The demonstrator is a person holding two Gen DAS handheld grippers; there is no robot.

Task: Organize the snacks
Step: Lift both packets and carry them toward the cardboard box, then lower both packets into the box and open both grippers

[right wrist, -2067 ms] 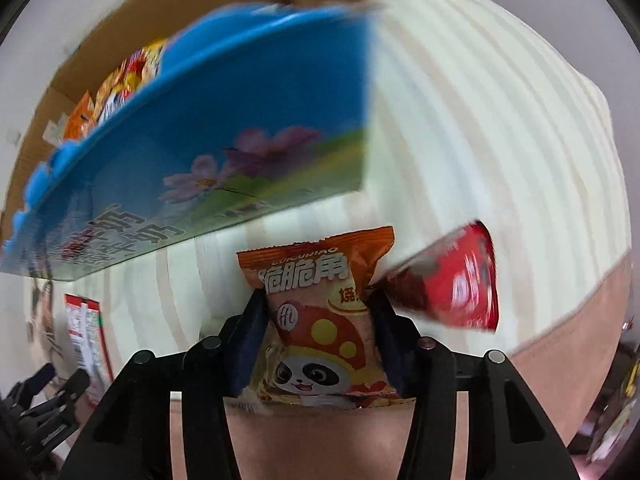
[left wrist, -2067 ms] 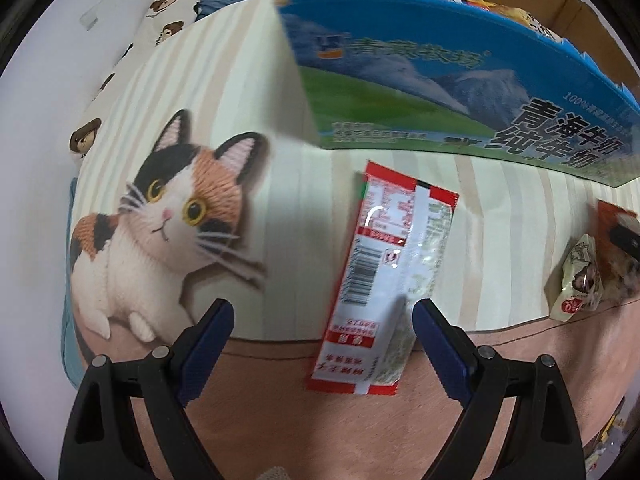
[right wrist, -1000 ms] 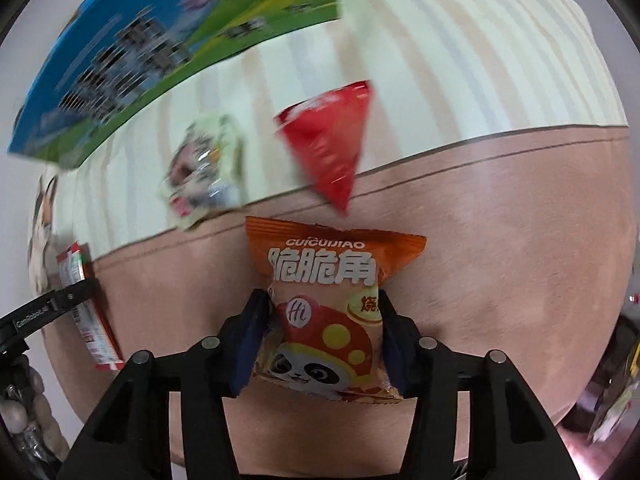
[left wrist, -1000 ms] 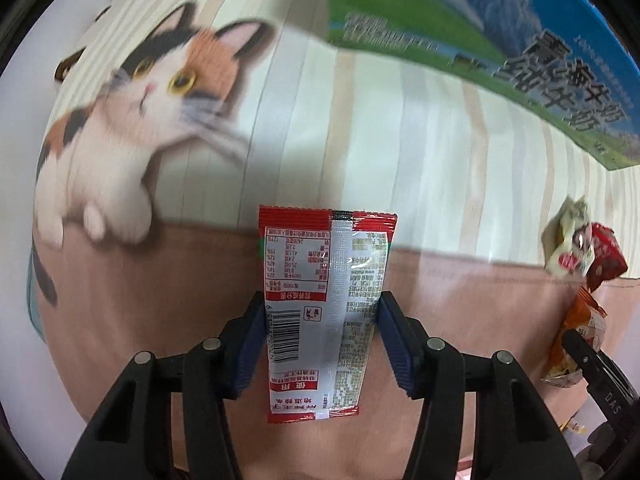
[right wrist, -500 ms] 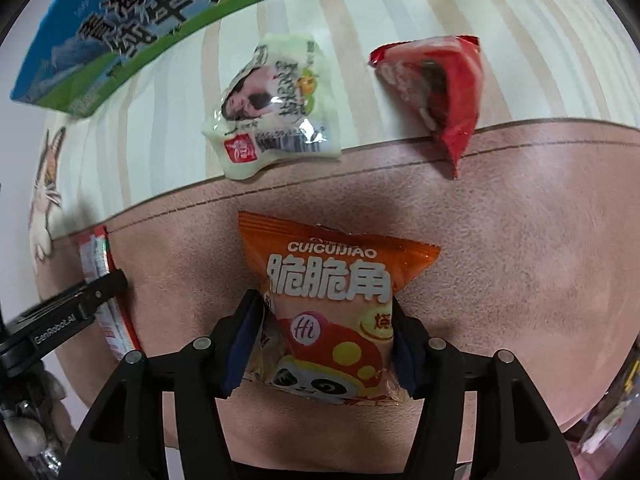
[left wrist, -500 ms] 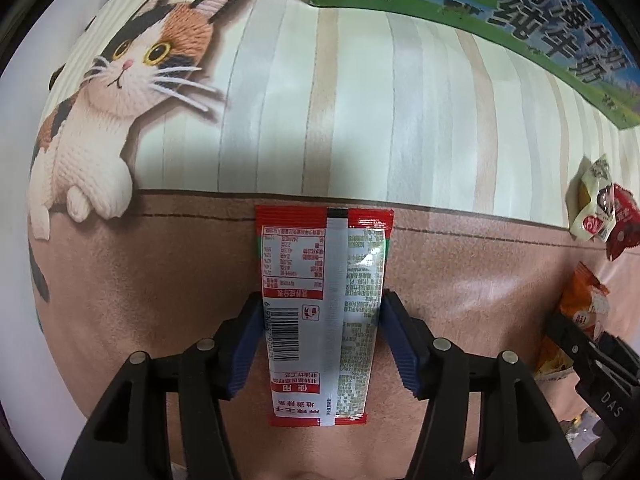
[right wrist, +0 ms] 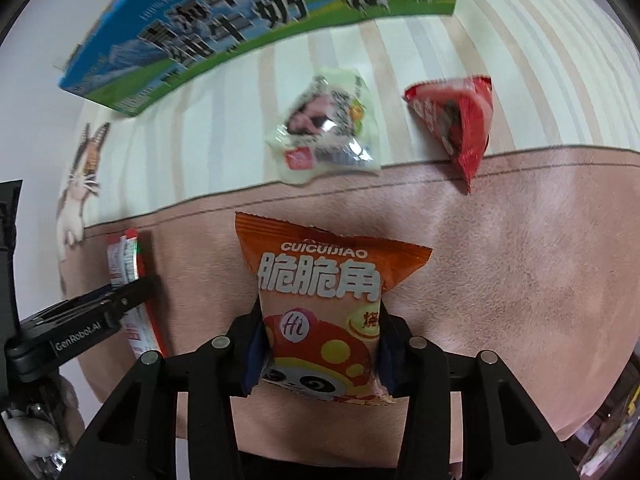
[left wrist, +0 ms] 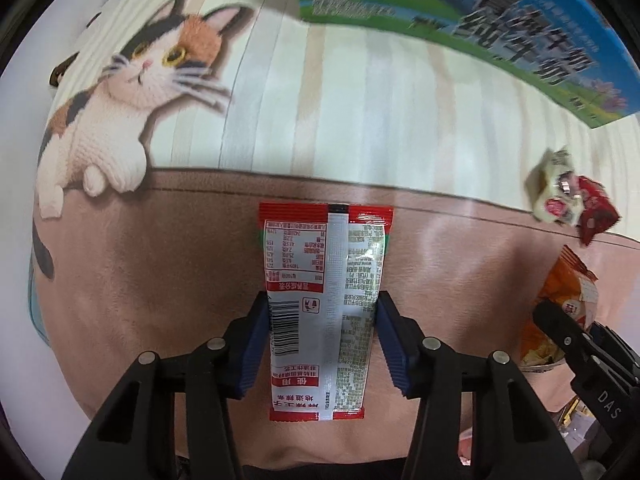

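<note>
A red and white snack packet (left wrist: pixel 326 248) hangs back side up over the brown band of the blanket. My left gripper (left wrist: pixel 322 308) has its blue pads pressed on the packet's two long edges, and its jaws are closing. An orange bag with a panda print (right wrist: pixel 320 272) sits between the pads of my right gripper (right wrist: pixel 320 316), pinched at its lower half, and those jaws are closing too. Each gripper shows at the edge of the other's view. A blue and green milk carton box (right wrist: pixel 224 20) lies beyond, on the striped part.
A pale green snack pack (right wrist: pixel 324 136) and a red triangular pack (right wrist: pixel 456 120) lie on the striped cloth just past the brown band. A cat print (left wrist: pixel 132 92) covers the blanket's left side. The blanket's near edge drops off below both grippers.
My left gripper, open around the packet two seconds ago, now grips it. Both grippers have pulled back from the box over the brown band, the right one further, each keeping its snack.
</note>
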